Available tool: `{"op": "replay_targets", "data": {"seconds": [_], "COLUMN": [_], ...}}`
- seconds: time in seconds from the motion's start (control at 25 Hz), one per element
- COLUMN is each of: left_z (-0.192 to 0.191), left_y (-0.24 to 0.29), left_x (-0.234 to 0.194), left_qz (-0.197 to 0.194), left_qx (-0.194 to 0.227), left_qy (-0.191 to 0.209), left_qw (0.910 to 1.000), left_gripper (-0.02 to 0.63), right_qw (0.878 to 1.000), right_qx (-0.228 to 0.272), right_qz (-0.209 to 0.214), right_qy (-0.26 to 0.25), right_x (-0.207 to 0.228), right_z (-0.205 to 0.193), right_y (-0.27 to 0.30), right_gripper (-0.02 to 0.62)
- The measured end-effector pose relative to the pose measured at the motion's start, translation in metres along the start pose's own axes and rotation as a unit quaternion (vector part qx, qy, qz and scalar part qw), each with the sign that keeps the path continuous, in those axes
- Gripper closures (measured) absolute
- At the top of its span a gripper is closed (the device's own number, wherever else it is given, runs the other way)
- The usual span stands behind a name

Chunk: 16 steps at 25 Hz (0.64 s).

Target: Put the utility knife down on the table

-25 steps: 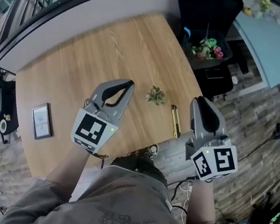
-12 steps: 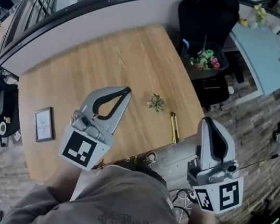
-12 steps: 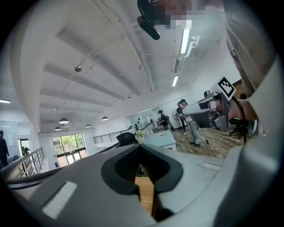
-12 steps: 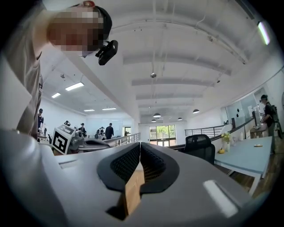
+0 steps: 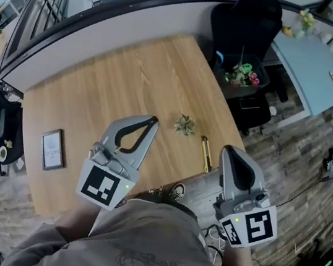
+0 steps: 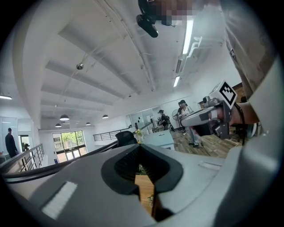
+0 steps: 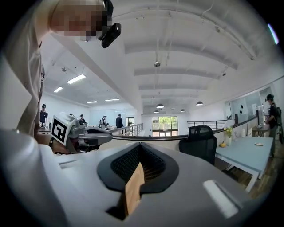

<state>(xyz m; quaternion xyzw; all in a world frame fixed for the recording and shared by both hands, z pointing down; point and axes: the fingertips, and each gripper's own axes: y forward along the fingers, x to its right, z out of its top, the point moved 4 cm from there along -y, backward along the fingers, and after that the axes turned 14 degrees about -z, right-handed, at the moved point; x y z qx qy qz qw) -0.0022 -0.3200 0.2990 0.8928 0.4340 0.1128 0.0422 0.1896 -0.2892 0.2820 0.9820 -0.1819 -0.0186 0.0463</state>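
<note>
The utility knife (image 5: 205, 153), slim and yellow, lies flat on the wooden table (image 5: 112, 83) close to its near right edge, and nothing touches it. My right gripper (image 5: 230, 152) hovers just right of the knife, past the table edge, with its jaws shut and empty (image 7: 140, 143). Over the near middle of the table, left of the knife, my left gripper (image 5: 151, 121) is also shut on nothing (image 6: 140, 146). Both point roughly level across the room.
A small dried plant sprig (image 5: 185, 124) sits just beyond the knife. A framed picture (image 5: 53, 149) lies at the table's left. A black chair (image 5: 246, 23) and a bin of flowers (image 5: 242, 69) stand off the far right corner. People stand in the distance.
Both grippers have pulled back toward my body and risen. The knife stays in the same spot on the table.
</note>
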Motion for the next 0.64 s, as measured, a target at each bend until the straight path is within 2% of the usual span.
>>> {"op": "replay_targets", "data": {"seconds": [0.64], "left_z": [0.0001], "left_y": [0.0081], "left_x": [-0.0031], "left_qz": [0.0], "left_qx": [-0.019], "left_qy": [-0.006], "left_qw": [0.9998], "left_gripper": [0.604], "right_qw": [1.0], "right_qx": [-0.002], "right_qz": [0.002], "right_qy": [0.015], "right_x": [0.0071], "right_z": [0.0033], "right_y": [-0.0004], "right_gripper": [0.584]}}
